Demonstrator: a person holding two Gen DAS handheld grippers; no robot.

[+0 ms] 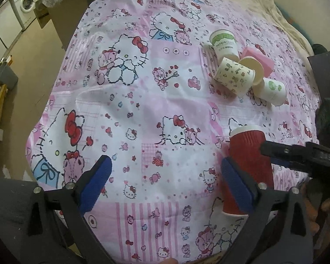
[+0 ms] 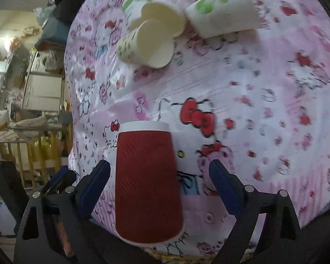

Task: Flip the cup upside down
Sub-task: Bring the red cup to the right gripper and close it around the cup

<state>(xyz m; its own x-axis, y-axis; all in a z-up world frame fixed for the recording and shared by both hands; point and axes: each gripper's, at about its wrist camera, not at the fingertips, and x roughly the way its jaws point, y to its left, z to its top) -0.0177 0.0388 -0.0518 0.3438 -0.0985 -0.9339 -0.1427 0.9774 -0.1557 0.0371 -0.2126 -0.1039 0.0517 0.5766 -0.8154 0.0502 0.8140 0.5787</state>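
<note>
Right now the red cup (image 2: 148,182) stands upside down on the pink cartoon sheet (image 1: 143,114), wide mouth down, white-edged base up. It sits between the fingers of the right tool (image 2: 159,176), which are spread wide w/ a gap on both sides, so nothing is pinched. The left finger is near the cup wall, the right one well apart from it.

In the left wrist view the same cup (image 1: 248,165) shows at lower right, just behind the right-hand blue pad of the left tool (image 1: 166,180). That tool is also spread wide, w/ only sheet between its pads. The right tool's black finger (image 1: 297,154) reaches in from the right edge at the cup's upper wall; contact can't be told from here.

Farther back lie several paper cups (image 1: 235,74) on their sides, bunched together and touching, w/ green and small-print patterns. A pink block (image 1: 258,58) sits just behind them.
</note>
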